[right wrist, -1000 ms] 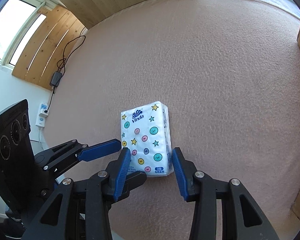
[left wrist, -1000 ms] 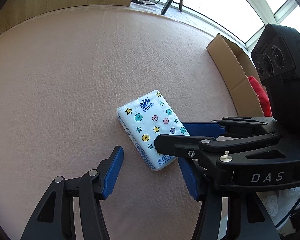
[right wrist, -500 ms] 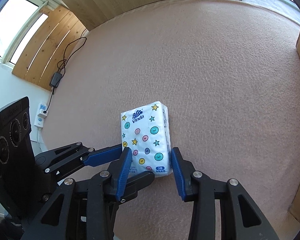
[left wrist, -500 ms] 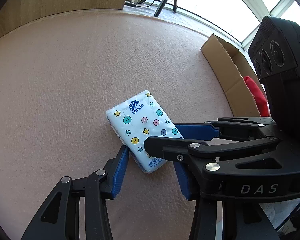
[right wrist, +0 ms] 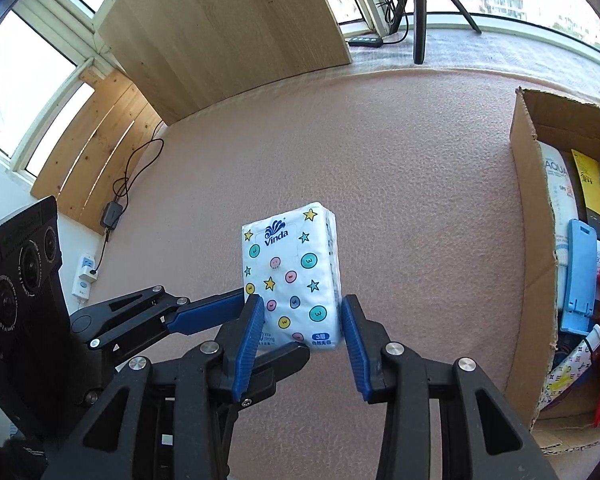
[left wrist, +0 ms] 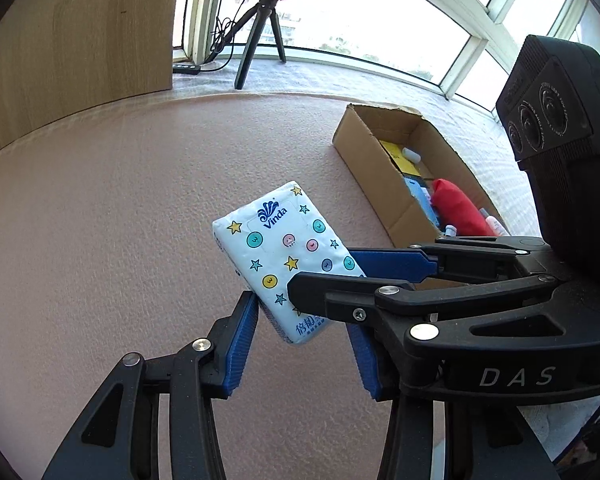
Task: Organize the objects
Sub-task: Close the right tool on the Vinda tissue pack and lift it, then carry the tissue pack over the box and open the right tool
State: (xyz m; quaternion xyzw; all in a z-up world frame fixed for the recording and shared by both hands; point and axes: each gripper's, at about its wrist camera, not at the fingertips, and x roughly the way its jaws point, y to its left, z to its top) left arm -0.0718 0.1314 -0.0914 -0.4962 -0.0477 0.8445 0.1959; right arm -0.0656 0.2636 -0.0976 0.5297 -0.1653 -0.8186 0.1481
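Observation:
A white Vinda tissue pack [left wrist: 284, 256] [right wrist: 292, 276] printed with stars and coloured dots hangs above the pink carpet [left wrist: 100, 220]. My right gripper [right wrist: 300, 320] is shut on its lower end, a blue pad pressed against each long side. My left gripper [left wrist: 300, 344] comes in from the left and closes on the pack's lower corner; its left pad touches the edge, and its other finger is partly hidden behind the right gripper's arm. The two grippers cross each other at the pack.
An open cardboard box [left wrist: 380, 176] [right wrist: 532, 240] sits on the carpet to the right, holding a red item [left wrist: 456, 204], a blue item and several small packages. A tripod [right wrist: 420, 8] and a wooden panel [right wrist: 220, 28] stand at the far edge. A cable and adapter [right wrist: 112, 216] lie at the left.
The left gripper's fingers have narrowed onto the pack. Both grippers and the pack have risen off the carpet, and the box and windows have come further into view.

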